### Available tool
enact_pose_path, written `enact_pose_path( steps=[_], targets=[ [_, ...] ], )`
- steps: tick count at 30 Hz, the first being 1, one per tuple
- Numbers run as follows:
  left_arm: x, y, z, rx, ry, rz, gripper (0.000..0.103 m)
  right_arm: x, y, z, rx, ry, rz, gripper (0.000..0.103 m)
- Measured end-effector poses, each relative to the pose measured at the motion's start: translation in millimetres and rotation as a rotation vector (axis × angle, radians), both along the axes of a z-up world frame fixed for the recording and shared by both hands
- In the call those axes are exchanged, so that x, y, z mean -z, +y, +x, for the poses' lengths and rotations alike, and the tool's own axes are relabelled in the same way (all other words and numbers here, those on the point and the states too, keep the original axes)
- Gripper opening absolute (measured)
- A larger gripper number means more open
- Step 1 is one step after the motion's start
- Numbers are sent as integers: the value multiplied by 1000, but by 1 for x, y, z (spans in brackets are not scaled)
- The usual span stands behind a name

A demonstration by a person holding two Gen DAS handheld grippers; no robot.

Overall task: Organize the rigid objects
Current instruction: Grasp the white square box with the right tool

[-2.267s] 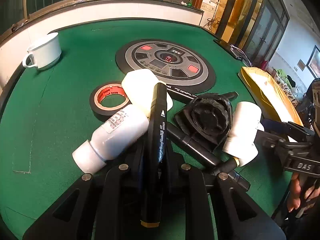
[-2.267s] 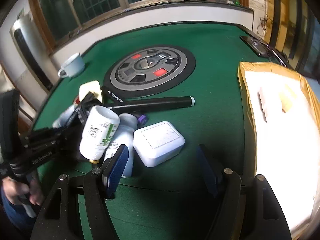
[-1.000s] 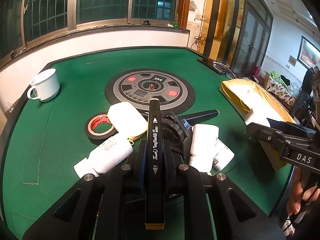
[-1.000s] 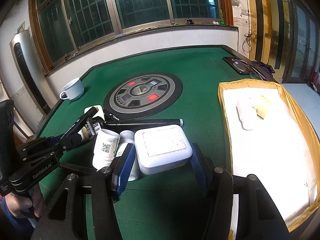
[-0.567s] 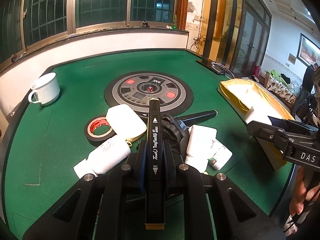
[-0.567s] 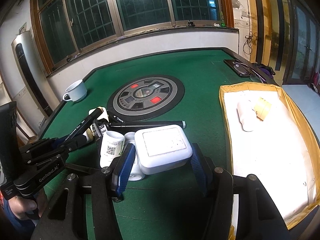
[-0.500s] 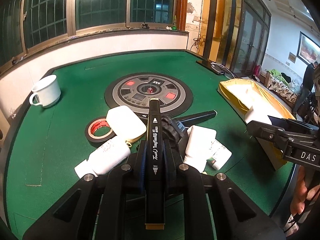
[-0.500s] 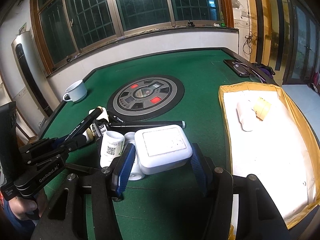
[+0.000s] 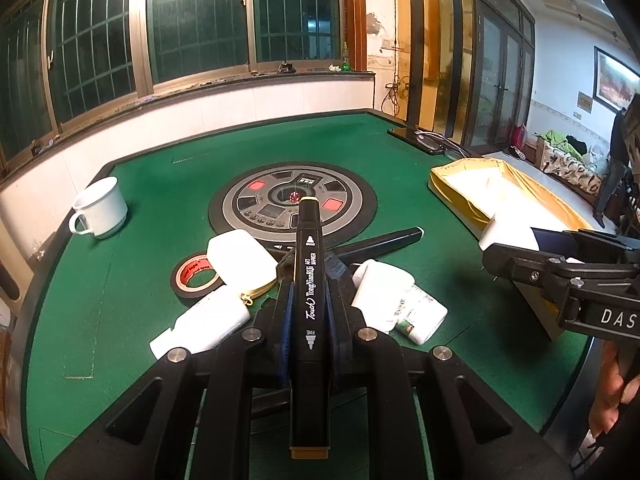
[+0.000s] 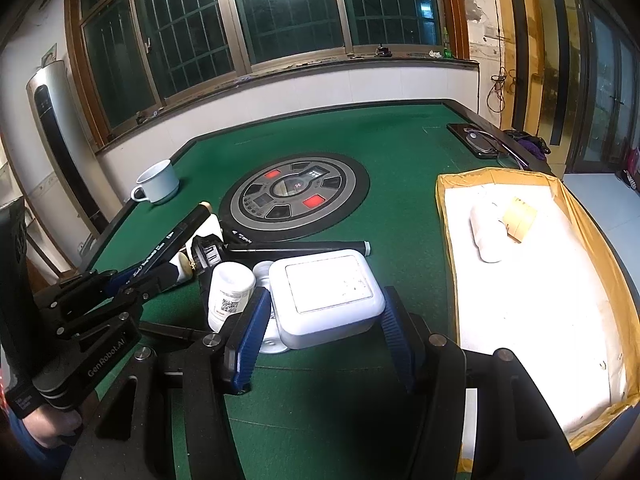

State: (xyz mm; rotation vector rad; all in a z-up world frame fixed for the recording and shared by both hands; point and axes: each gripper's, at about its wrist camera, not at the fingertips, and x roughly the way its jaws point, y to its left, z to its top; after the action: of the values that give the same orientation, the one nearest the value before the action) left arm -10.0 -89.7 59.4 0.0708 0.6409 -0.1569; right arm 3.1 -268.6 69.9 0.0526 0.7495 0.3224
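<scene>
My left gripper (image 9: 309,300) is shut on a black art marker (image 9: 309,280) and holds it above the pile on the green table (image 9: 140,200); the marker also shows in the right wrist view (image 10: 172,240). My right gripper (image 10: 324,304) is shut on a white square box (image 10: 326,292), lifted above the felt; this box shows at the right of the left wrist view (image 9: 508,232). Below lie white bottles (image 9: 400,300), a white bottle (image 9: 208,320), a white case (image 9: 240,256), a tape roll (image 9: 192,276) and a long black pen (image 9: 380,240).
A yellow-rimmed tray (image 10: 520,280) with a white lining and a few small items lies at the table's right edge. A round control panel (image 10: 294,196) sits in the table's middle. A white mug (image 10: 156,188) stands far left. A dark tablet with cables (image 10: 484,136) lies far right.
Both grippers have risen with their loads: the marker and the white box were lifted off the pile. Over the last half second little has moved.
</scene>
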Motion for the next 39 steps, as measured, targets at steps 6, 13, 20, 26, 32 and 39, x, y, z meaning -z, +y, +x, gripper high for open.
enact_pose_path(
  steps=[6,13,20,26,32,39],
  targets=[
    [-1,-9,-3,1,-23,37,12,-3,3,-3,-6,-9,-5,51],
    [-1,-11,-4,-15,-31,55,12,-4,12,-5,-27,-11,-22,51],
    [1,-5,-2,-39,-33,65,12,-1,25,-6,-47,-6,-44,51],
    [2,-2,0,-55,-28,63,12,-1,37,-6,-68,-6,-59,51],
    [0,2,-1,-61,-33,49,12,-2,46,-6,-82,-10,-71,51],
    [-4,0,-4,-51,-48,42,12,-9,36,-5,-57,-24,-55,51]
  ],
)
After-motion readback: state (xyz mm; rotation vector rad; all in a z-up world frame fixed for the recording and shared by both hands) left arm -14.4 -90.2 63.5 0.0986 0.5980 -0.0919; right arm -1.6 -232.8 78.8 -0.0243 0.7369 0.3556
